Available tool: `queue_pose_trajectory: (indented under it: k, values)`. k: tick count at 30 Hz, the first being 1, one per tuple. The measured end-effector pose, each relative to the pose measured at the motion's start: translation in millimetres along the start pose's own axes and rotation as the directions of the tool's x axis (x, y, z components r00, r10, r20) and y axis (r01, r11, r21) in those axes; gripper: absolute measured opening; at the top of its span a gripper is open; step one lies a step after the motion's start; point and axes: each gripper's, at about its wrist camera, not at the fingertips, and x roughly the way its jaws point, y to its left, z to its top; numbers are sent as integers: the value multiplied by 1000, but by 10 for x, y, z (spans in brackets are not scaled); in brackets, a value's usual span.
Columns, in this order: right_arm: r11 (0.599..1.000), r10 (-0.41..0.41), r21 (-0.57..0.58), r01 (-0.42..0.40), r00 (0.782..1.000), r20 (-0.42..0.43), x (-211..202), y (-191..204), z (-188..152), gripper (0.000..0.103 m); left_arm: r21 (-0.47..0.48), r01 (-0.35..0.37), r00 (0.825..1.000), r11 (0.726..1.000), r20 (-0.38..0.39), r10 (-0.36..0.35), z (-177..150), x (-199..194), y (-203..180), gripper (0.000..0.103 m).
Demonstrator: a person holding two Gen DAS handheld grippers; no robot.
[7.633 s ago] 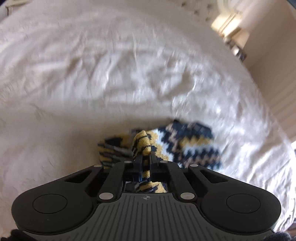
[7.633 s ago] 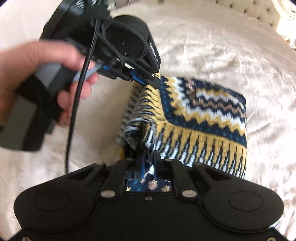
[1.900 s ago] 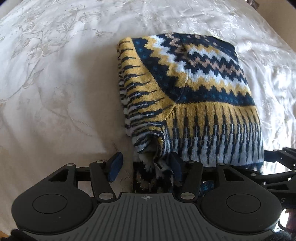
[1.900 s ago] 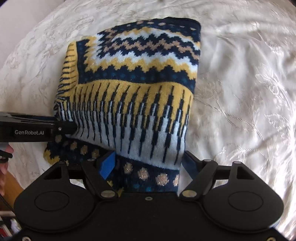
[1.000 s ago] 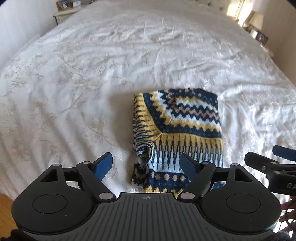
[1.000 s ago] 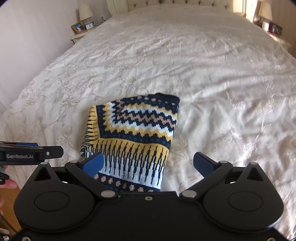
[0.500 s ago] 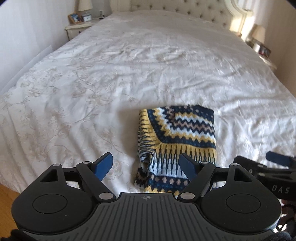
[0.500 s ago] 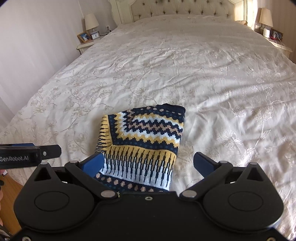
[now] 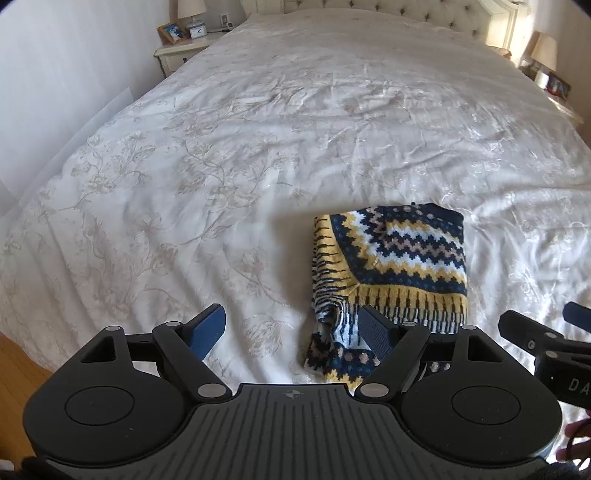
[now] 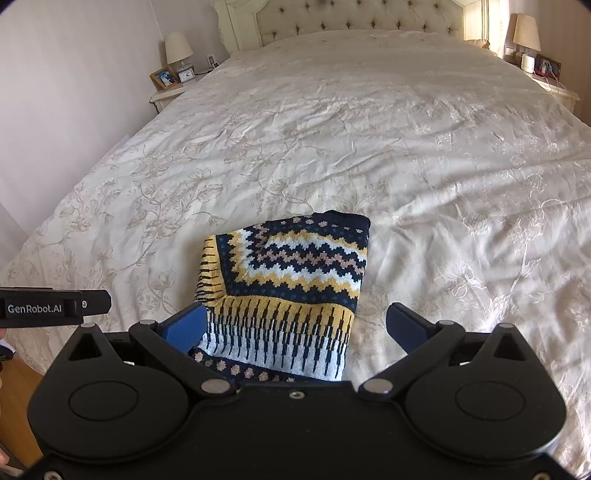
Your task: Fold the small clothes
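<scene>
Folded patterned knit sweater (image 9: pixel 391 273) lying flat near the foot edge of a bed (image 9: pixel 258 147) covered in a cream floral bedspread, roughly midway along that edge. Navy, mustard, white and tan zigzag bands on top, striped band below, dotted hem nearest the foot edge. One small rumpled pocket at the near left corner of the bundle, otherwise a tidy rectangle.

Left gripper (image 9: pixel 291 326) now lifted clear and spread wide, holding nothing, blue pads hovering above the bedspread and the sweater's near left corner. Right gripper (image 10: pixel 295 326) likewise pulled back and up, spread wide and empty, framing the sweater's near end without touching. Moments ago, both pressed low at the hem; seconds before that, both clamped on the knit mid-fold. Much more of the room visible now: tufted headboard (image 10: pixel 354 22), nightstand (image 10: pixel 166 96) with lamp and photo frame at the head-left corner, a second lamp at the head-right corner.

Likely meaning: final fold released, this garment probably done. Remaining doubt: slightly loose left corner, perhaps worth a tuck.
</scene>
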Motion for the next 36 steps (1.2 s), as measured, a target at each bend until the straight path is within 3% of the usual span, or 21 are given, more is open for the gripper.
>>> queue_pose_trajectory:
  k: [13,36]
  values:
    - [1000,-28,-2,28,1000,-2,-16,-57,-20,103,-23,58,994,998,-94,-60,-106,108,-117,74]
    - [999,-42,7,42,999,-21,23,-239,-18,103,-16,55,989,998,-137,-56,-147,161,-329,72]
